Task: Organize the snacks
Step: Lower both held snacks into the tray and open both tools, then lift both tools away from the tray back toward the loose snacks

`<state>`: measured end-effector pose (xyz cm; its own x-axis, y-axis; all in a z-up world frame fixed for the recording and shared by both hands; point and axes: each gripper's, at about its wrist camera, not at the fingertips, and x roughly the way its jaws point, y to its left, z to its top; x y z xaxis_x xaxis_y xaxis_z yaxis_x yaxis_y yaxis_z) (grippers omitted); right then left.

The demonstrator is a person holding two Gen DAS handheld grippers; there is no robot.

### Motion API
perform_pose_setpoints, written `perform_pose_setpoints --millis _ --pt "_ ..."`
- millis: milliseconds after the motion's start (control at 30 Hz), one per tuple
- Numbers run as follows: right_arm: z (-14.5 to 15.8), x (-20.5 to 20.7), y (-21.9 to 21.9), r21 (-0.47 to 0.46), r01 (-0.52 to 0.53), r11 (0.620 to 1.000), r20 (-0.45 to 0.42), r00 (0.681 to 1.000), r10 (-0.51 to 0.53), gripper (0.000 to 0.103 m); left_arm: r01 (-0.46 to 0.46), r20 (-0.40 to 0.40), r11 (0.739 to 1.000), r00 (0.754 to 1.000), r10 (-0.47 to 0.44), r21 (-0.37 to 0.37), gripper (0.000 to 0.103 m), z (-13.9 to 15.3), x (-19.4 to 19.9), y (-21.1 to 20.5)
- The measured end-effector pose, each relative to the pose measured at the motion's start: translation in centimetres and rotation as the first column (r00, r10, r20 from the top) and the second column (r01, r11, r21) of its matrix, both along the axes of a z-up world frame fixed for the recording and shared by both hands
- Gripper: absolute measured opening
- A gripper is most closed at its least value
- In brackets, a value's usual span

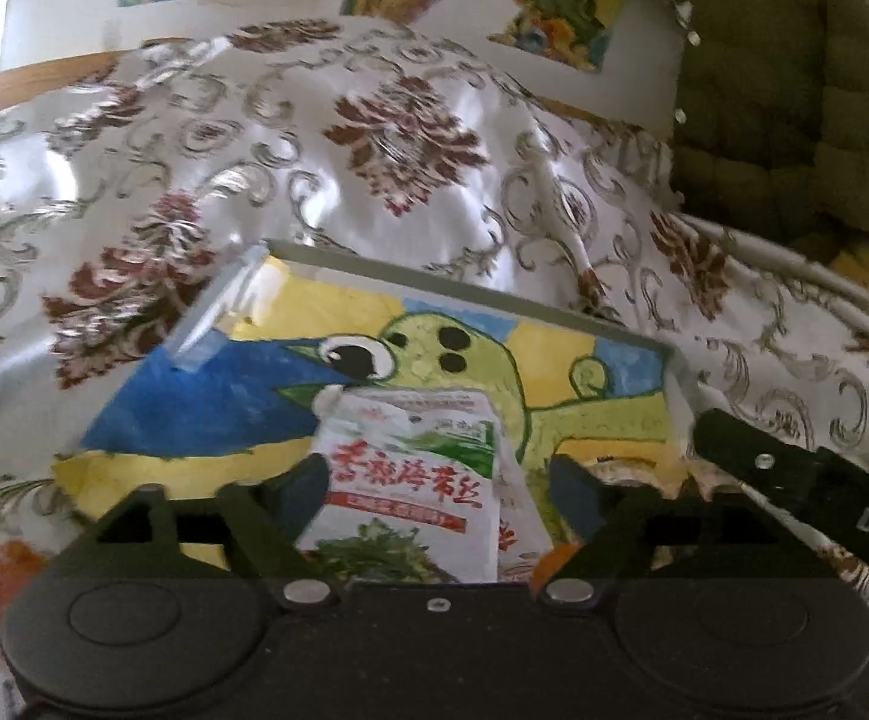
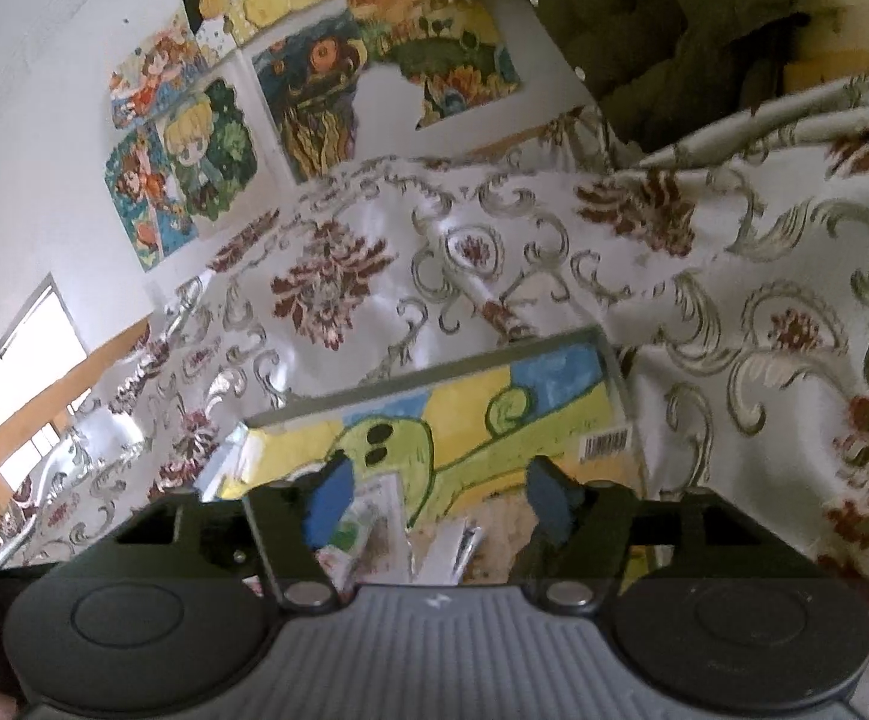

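Glossy white plastic with red lettering marks the snack packet (image 1: 410, 480) low in the middle of the left wrist view, lying on the painted bottom of the clear box (image 1: 374, 276) that sits on the patterned tablecloth (image 1: 254, 138). Your left hand-held gripper (image 1: 437, 483) stands with its jaws wide apart, the packet between them but with neither pad pressing it; judging by that, the packet is already in the box and the step in hand is letting go. In the right wrist view, your right hand-held gripper (image 2: 437, 495) is likewise spread and holds nothing, over the near part of the same box (image 2: 614, 360), where wrappers (image 2: 374, 528) show low in the frame. Your next move probably calls for lifting both grippers clear without dragging a wrapper out. Counted: one box, one packet plainly readable; the blurred wrappers beside it I cannot number. A green quilted jacket (image 1: 794, 90) hangs at upper right.
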<state>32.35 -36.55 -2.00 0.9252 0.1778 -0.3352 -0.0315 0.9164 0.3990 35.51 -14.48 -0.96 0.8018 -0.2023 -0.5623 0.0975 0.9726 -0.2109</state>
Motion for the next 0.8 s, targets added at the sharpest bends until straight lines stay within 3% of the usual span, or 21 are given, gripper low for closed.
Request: perform_pose_setpoints --millis 133,267,533,800 --pt "1.4 -1.9 -0.3 -0.023 0.025 0.999 0.040 0.999 -0.024 0.089 -0.061 0.032 0.998 0.998 0.061 0.001 0.102 1.7 -2.1 1.4" --pt "2.3 -4.1 -0.6 -0.018 0.054 0.998 0.059 0.997 -0.053 0.103 -0.096 0.043 0.995 0.994 0.096 0.008 0.102 3.1 -4.5 2.9" --pt "3.8 -7.6 0.0 -0.034 0.030 0.999 0.063 0.998 -0.028 0.103 -0.153 0.062 0.983 0.987 0.147 0.100 0.102 4.6 -9.6 4.9" --pt "3.5 -12.2 3.2 -0.143 0.015 0.990 0.046 0.999 -0.009 0.103 -0.168 0.050 0.974 0.986 0.162 0.151 0.102 4.3 -14.7 7.3"
